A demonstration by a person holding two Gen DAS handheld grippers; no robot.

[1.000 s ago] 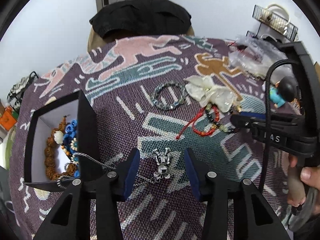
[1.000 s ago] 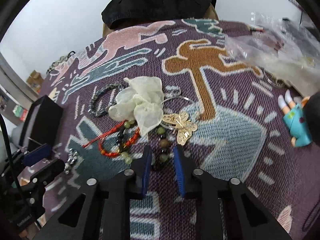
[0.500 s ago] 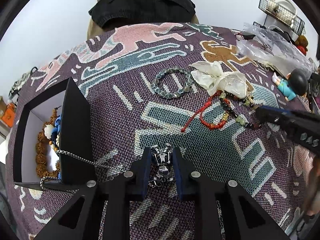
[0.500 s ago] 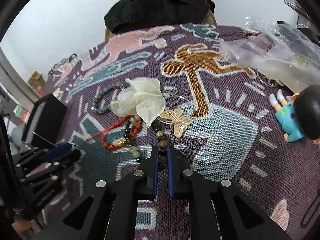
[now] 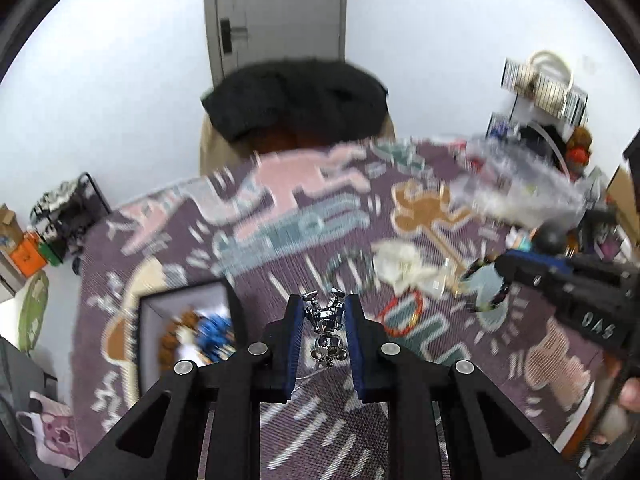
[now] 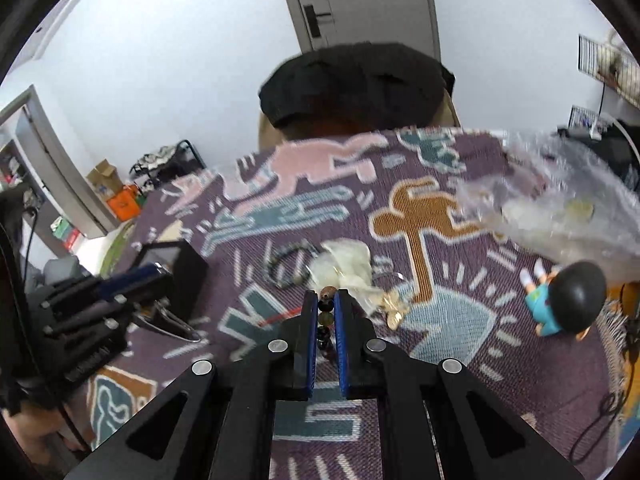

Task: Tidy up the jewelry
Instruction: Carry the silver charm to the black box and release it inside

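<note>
Both tools are loaded and raised above the patterned purple woven cloth, so the step in hand looks like carrying picked pieces to the black open-topped box with a white lining. The left gripper has its blue-padded fingers drawn in close around a shiny silver robot-shaped pendant, which sits upright between them with a thin chain trailing below; in the right wrist view a loop of that chain appears to hang near the box wall, though blur makes this uncertain. The right gripper is nearly closed on a string of mixed brown, green and dark beads, pinched between the pads with the rest dangling beneath. The box lies to the left of both tools and already holds brown and blue beaded pieces. Still on the cloth are a dark beaded bracelet, a cream fabric flower, a red cord bracelet and a gold butterfly ornament. The next move probably calls for bringing the pendant over the box opening and spreading the fingers only once the chain is gathered inside the wall, lest it snag on the rim; the bead string would follow.
</note>
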